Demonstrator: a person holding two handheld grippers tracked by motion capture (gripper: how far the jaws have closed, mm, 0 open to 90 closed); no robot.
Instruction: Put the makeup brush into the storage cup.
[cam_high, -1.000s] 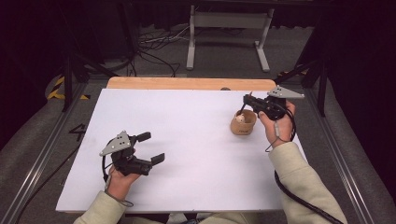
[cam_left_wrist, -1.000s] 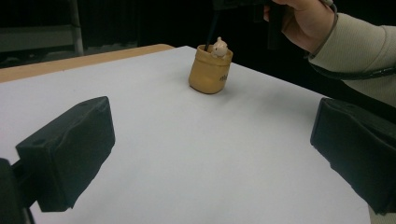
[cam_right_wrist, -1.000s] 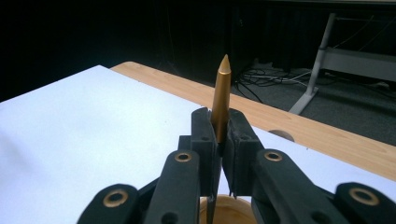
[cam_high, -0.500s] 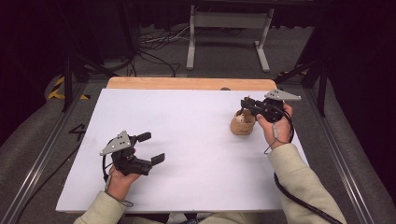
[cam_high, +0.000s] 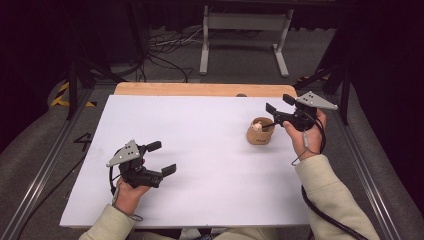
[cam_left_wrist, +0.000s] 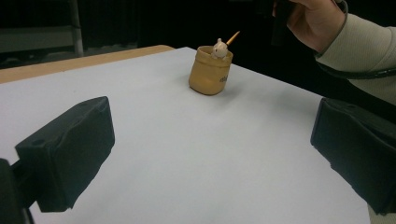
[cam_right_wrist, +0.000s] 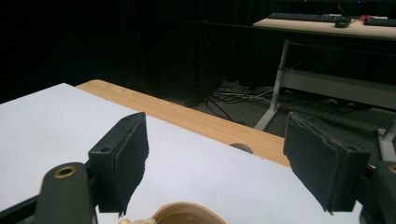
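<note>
From the high view, my right hand-held gripper (cam_high: 276, 110) hung just above and behind the small tan cup (cam_high: 260, 134), its jaws having just been opening, with nothing between them; the cup sat just below and to the left of the jaw tips, on the right half of the white counter (cam_high: 200, 150). A little pale figure (cam_high: 257, 127) and a thin stick (cam_high: 268, 125) sat in the cup's mouth, the stick leaning up toward that gripper. My left hand-held gripper (cam_high: 161, 157) rested well apart on the near left, jaws spread and empty, so the right hand was plainly the nearer one. In the left gripper view, the cup (cam_left_wrist: 210, 70) stood upright far ahead between my two wide black jaws, the stick (cam_left_wrist: 232, 37) tilting up to the right toward my other hand (cam_left_wrist: 317, 21). In the right gripper view, the cup's rim (cam_right_wrist: 184, 212) lay at the bottom edge, beneath and between the parted jaws, with the counter's wooden edge (cam_right_wrist: 196, 119), a dark room, cables and a desk frame beyond.
</note>
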